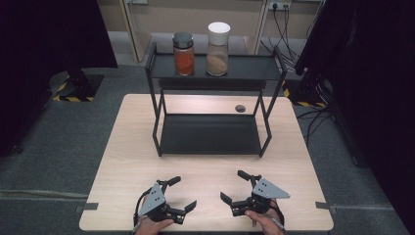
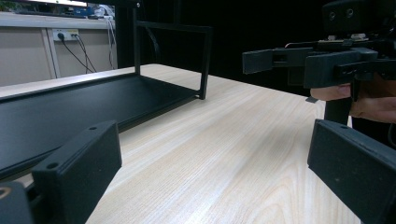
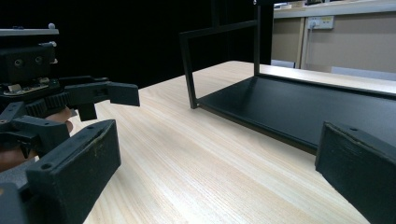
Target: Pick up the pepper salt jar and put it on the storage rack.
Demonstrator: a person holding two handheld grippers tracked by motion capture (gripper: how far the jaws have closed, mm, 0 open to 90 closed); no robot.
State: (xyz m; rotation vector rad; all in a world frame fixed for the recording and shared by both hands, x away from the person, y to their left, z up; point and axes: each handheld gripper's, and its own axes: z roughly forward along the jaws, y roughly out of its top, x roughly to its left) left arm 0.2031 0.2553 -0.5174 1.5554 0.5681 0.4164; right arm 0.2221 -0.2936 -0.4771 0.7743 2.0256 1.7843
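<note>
the black rack (image 1: 210, 132) stood mid-table, two jars upright on its top shelf: the orange spice jar (image 1: 184, 54) left, the white-lidded jar (image 1: 218, 49) right, both straight ahead and well above the grippers. the left gripper (image 1: 185, 192) and right gripper (image 1: 234, 186) rested near the table's front edge, jaws spread, gripping nothing, about equally far from the jars.

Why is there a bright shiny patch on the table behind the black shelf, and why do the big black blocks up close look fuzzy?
High view: overhead light glares off the table behind the shelf, whose lower tray stays dark. Left gripper view: the left gripper has soft, blurred jaws because they sit so near the lens. Right gripper view: the right gripper looks soft too, while the wood grain is sharper.
</note>
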